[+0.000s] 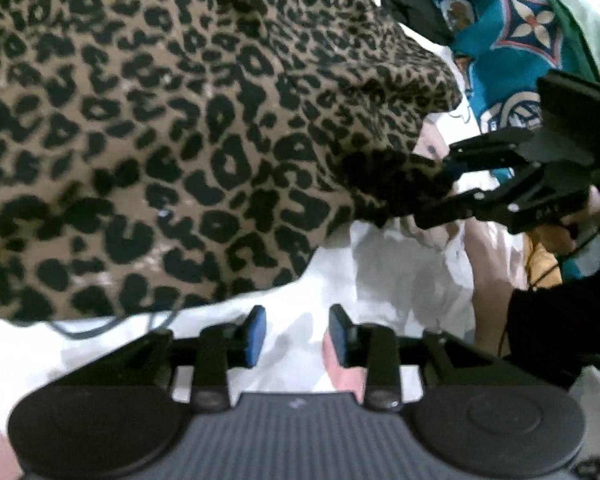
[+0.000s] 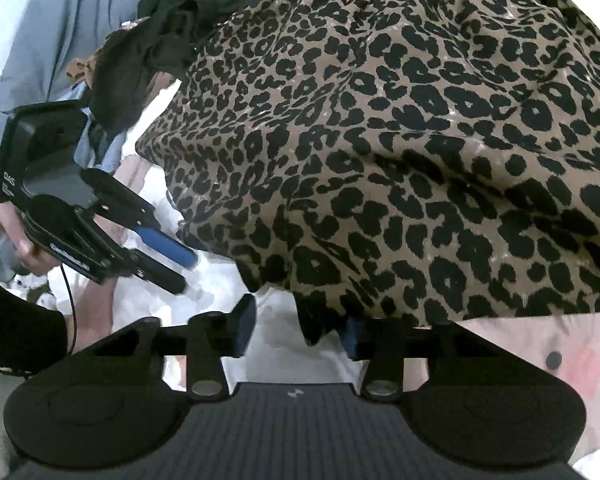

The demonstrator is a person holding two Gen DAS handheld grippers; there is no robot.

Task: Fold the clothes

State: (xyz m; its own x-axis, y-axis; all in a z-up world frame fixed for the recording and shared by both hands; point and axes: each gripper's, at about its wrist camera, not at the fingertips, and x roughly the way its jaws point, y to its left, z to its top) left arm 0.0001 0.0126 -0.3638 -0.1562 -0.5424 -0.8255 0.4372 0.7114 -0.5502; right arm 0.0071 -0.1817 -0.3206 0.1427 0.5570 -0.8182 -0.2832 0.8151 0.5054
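Observation:
A leopard-print garment [image 1: 180, 140] lies spread over a white sheet [image 1: 400, 280] and fills most of both views [image 2: 420, 140]. My left gripper [image 1: 298, 336] is open with nothing between its blue pads, hovering over the sheet just off the garment's near edge. In the right wrist view the left gripper [image 2: 182, 272] sits beside the garment's left side. My right gripper [image 2: 300, 328] has the garment's lower corner hanging between its jaws, draped over the right finger while the left pad stands apart from it. In the left wrist view the right gripper [image 1: 428, 184] is at that bunched corner.
A teal patterned cloth [image 1: 500, 40] lies beyond the garment, and a grey-blue garment [image 2: 40, 40] and black clothes [image 2: 172, 32] are piled at its far side. A pale pink cloth with a dark dot [image 2: 560, 360] lies under the garment's edge. Hands in black sleeves [image 2: 20, 332] hold both grippers.

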